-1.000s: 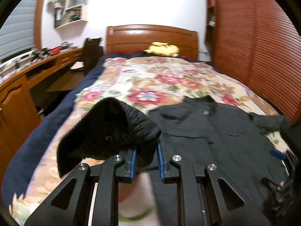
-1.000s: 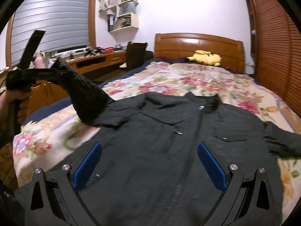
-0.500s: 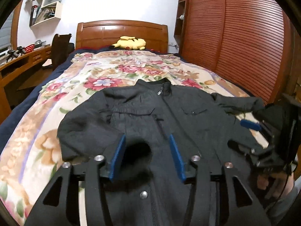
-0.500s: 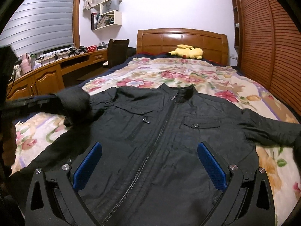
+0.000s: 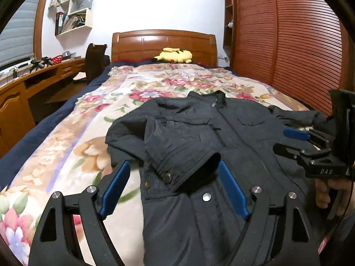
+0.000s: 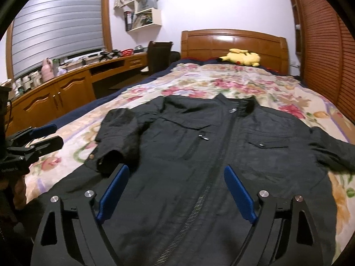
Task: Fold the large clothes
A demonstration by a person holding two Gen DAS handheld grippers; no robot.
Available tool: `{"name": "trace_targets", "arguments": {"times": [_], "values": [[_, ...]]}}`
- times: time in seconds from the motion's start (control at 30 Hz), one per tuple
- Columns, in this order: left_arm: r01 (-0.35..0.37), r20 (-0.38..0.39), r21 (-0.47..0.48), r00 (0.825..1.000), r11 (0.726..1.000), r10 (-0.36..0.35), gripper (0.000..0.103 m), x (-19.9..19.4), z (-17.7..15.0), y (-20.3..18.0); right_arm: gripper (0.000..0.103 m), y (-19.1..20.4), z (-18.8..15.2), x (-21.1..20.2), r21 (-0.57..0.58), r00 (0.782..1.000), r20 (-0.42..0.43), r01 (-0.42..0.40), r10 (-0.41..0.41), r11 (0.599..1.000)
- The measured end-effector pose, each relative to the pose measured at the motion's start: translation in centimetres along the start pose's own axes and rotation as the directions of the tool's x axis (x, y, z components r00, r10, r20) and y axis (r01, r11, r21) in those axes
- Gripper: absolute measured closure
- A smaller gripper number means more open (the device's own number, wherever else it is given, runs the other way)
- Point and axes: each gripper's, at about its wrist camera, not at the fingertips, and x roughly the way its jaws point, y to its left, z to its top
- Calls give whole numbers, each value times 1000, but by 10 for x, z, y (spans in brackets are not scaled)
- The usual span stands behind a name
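A black zip-up jacket (image 6: pixel 221 155) lies face up on the floral bedspread (image 6: pixel 199 84), collar toward the headboard. Its left sleeve (image 5: pixel 177 150) is folded in over the body, with the cuff (image 5: pixel 199 170) lying between my open left fingers. My left gripper (image 5: pixel 175 184) is open and empty just above that cuff. My right gripper (image 6: pixel 175 186) is open and empty above the jacket's lower front, near the zip. The right sleeve (image 6: pixel 332 153) lies stretched out to the right. Each gripper shows in the other's view: the right one (image 5: pixel 297 141) and the left one (image 6: pixel 37 137).
A yellow plush toy (image 5: pixel 174 55) lies by the wooden headboard (image 5: pixel 164 44). A wooden desk (image 6: pixel 66 84) with clutter and a dark chair (image 6: pixel 159 55) stand left of the bed. A slatted wooden wardrobe (image 5: pixel 288 44) lines the right side.
My left gripper carried the left sleeve in over the jacket body, opened and let it go. The sleeve now lies folded on the jacket. My right gripper stayed open.
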Motion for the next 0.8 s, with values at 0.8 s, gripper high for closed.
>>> {"name": "trace_targets", "arguments": {"times": [0.8], "values": [[-32,29,-61,999,998,34,21,-13,-14,72,45,38,36,118,-147,968,-245,-102,63,984]]}}
